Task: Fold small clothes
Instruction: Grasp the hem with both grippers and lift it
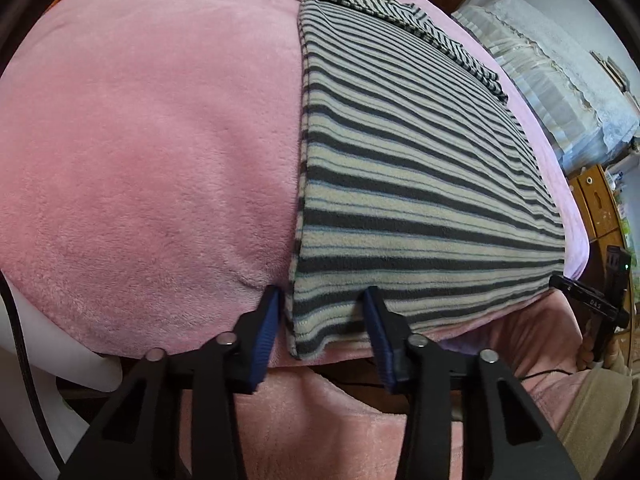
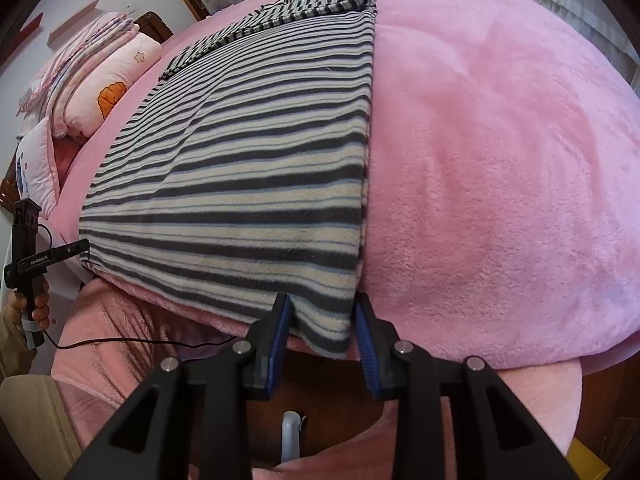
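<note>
A grey-and-cream striped fleece garment [image 1: 420, 184] lies flat on a pink blanket [image 1: 152, 152], with a thinner striped part bunched at its far end [image 1: 400, 12]. In the left wrist view my left gripper [image 1: 323, 304] straddles its near left corner: one blue pad is just off the side edge and the other rests on the cloth, which is not pinched. In the right wrist view the garment [image 2: 248, 184] runs away from me. My right gripper [image 2: 322, 308] straddles its near right corner, which hangs flat over the bed's edge between the parted pads.
Pink pillows [image 2: 112, 76] are stacked at the far left of the bed. White lace-covered furniture [image 1: 560, 80] and a wooden cabinet [image 1: 600, 200] stand beyond the bed's right side. A hand [image 2: 38, 300] grips a black handle with a cable at the left edge.
</note>
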Action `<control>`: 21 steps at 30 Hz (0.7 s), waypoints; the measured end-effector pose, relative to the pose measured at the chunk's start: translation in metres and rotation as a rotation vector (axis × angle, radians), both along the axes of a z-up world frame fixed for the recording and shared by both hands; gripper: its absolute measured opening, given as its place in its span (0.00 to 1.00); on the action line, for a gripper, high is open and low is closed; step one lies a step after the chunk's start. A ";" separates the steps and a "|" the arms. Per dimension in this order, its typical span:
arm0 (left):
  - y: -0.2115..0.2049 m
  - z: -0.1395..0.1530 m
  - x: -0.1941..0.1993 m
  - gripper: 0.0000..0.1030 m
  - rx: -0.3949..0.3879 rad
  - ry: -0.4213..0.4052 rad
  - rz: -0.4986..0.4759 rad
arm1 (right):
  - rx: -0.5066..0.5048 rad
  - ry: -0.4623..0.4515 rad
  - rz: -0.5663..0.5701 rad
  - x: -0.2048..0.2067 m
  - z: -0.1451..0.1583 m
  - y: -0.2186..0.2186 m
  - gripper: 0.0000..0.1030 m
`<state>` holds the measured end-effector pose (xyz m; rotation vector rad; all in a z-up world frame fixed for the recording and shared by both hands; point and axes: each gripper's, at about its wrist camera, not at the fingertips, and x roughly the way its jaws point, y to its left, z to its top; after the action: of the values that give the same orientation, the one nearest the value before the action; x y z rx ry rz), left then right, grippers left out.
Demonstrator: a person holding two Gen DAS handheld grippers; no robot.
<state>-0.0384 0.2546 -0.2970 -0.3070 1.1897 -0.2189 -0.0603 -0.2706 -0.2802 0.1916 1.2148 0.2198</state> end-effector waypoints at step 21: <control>-0.002 0.060 0.006 0.04 -0.192 -0.146 0.052 | 0.073 -0.148 0.051 -0.002 0.053 0.000 0.07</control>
<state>-0.0327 0.2524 -0.2365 -0.4812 1.0174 -0.3057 -0.0623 -0.2708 -0.2272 0.2043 1.0659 0.3173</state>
